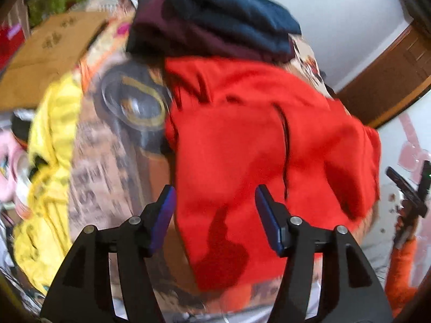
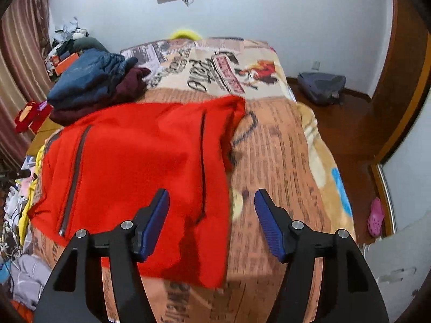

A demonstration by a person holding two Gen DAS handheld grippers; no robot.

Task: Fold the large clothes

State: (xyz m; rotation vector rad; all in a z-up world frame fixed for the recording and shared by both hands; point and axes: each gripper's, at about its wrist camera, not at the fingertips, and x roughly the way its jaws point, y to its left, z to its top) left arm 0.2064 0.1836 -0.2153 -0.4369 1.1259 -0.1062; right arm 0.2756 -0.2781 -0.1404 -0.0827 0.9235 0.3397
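On bed blanket [image 2: 269, 145], red jacket [image 2: 140, 161], pink clog [image 2: 375, 218] only rightward

The left tongs [image 1: 214, 210] are hanging with both blue-padded fingers [image 1: 161, 218] spread wide, gripping nothing. The right tongs [image 2: 211, 215] are doing likewise, fingers [image 2: 268, 228] parted and holding nothing. At the left wrist view's right edge, the right tongs are showing, blurred.

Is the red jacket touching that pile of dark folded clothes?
Touching. The right wrist view shows the red jacket lying against the maroon bottom garment of the pile.
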